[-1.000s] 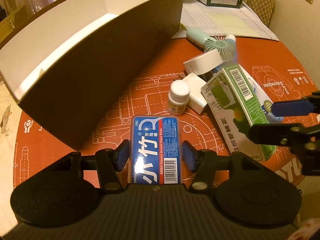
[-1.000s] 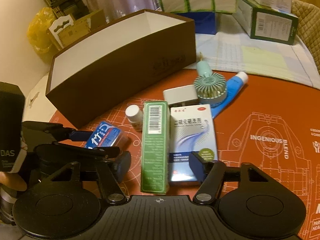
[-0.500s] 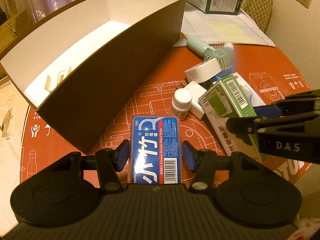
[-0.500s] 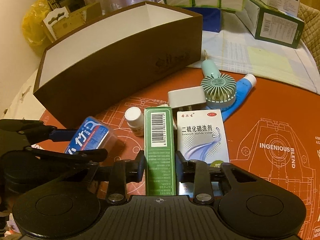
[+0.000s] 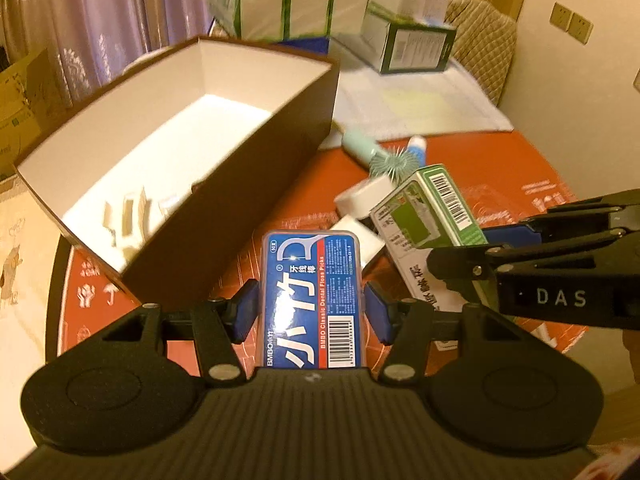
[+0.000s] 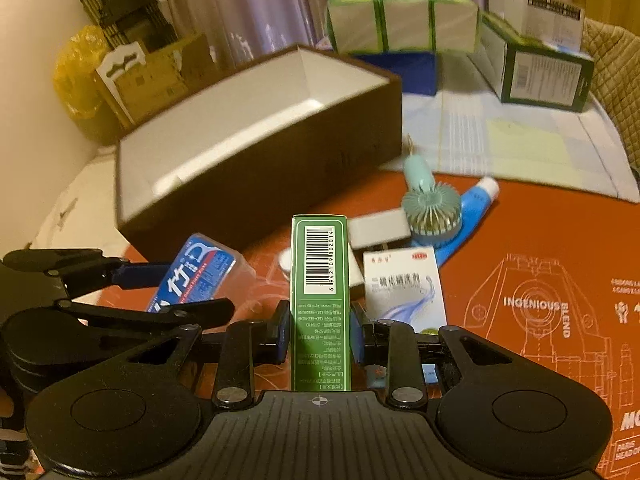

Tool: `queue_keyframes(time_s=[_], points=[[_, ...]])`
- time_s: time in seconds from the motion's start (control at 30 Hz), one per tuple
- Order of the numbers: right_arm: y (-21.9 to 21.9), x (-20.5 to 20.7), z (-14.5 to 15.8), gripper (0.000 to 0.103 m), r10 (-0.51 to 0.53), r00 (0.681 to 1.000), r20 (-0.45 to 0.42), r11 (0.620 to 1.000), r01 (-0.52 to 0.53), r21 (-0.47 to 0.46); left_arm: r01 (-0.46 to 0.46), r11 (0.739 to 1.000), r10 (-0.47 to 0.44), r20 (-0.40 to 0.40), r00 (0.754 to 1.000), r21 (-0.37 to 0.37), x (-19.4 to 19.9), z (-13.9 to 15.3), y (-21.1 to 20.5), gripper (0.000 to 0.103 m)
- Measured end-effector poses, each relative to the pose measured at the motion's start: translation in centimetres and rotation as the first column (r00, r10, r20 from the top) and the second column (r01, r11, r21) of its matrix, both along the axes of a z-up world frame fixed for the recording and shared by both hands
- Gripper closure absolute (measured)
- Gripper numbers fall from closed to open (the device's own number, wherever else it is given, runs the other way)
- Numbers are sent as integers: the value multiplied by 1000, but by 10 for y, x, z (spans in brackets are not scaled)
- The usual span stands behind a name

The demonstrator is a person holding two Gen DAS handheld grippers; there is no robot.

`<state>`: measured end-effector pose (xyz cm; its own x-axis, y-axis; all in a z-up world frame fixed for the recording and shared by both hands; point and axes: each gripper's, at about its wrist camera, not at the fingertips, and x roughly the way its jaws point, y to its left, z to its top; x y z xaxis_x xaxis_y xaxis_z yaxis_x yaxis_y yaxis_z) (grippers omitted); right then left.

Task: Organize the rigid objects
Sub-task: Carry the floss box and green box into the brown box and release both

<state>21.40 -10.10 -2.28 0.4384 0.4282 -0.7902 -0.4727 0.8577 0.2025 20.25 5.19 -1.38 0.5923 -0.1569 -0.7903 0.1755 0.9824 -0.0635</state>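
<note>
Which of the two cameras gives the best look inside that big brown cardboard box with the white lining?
The left wrist view: it looks down into the big brown cardboard box and shows its white floor and small white pieces at the near end. The right wrist view sees the box lower and blurred, mostly outer wall and far inner walls.

Left tongs (image 5: 312, 314): matte black body with a ribbed central deck, a round raised disc on each side, and triangular cut-outs in the linkage arms. Silver pivot screws sit at the arm bases; the finger pads (image 5: 249, 315) are blue.

Right tongs (image 6: 320, 334): same black moulded construction, ribbed deck with a small white crosshair mark at its front edge, two round discs, silver screws, blue pads (image 6: 283, 334). In the left wrist view, its side carries the white lettering "DAS". A strip of skin shows at that view's right edge.
</note>
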Motion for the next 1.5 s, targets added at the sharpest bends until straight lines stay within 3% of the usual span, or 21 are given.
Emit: queue_keyframes(time_s=[0.4, 0.73, 1.17, 1.5], points=[[36, -2, 50, 77, 23, 998, 51, 998, -26, 65, -36, 999, 37, 93, 995, -13, 2, 54, 38, 51], [98, 23, 67, 77, 44, 994, 104, 993, -55, 109, -93, 996, 89, 144, 986, 15, 31, 69, 95, 51], [166, 83, 56, 77, 10, 993, 120, 997, -20, 81, -105, 994, 101, 104, 990, 39, 109, 50, 144, 51], [179, 137, 24, 77, -49, 996, 74, 999, 49, -1, -59, 997, 57, 28, 998, 50, 172, 17, 147, 51]])
